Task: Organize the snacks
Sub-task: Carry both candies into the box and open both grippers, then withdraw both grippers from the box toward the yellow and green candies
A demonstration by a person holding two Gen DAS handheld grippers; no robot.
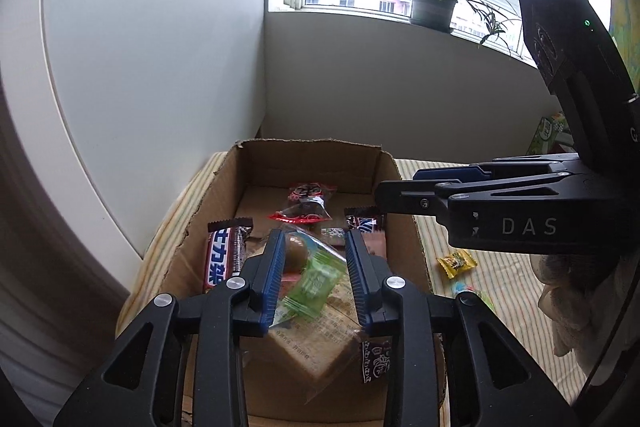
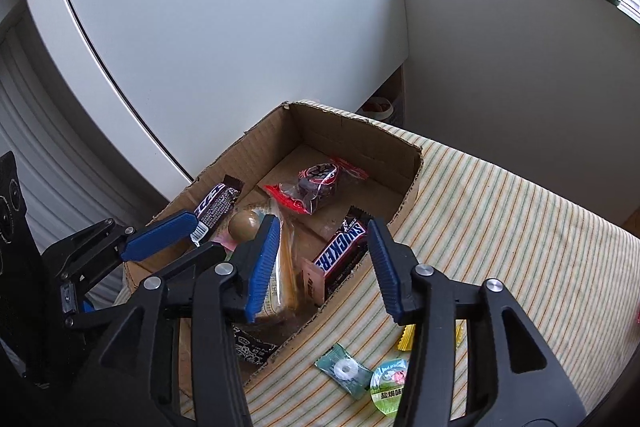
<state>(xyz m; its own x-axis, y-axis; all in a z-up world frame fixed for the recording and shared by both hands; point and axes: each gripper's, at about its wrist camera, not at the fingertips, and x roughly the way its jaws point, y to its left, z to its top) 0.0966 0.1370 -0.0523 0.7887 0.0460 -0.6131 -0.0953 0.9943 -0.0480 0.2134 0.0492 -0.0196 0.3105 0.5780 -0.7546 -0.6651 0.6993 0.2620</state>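
An open cardboard box (image 1: 224, 195) (image 2: 404, 147) stands on a striped cloth and holds several snacks: Snickers bars (image 1: 226, 255) (image 2: 344, 251), a red-edged packet (image 1: 306, 207) (image 2: 320, 183) and a large brown packet (image 1: 320, 339). My left gripper (image 1: 316, 259) hangs open above the box; a clear green packet with a brown egg (image 1: 316, 275) (image 2: 244, 225) lies between its fingers, untouched on the right side. My right gripper (image 2: 326, 259) (image 1: 384, 199) is open and empty over the box's right wall.
Loose snacks lie on the cloth right of the box: a yellow candy (image 1: 456, 263) (image 2: 406, 337), a teal mint packet (image 2: 344, 369) and a round green-lidded cup (image 2: 390, 385). A white cabinet (image 1: 140, 67) stands behind left; a potted plant (image 1: 434, 3) sits on the windowsill.
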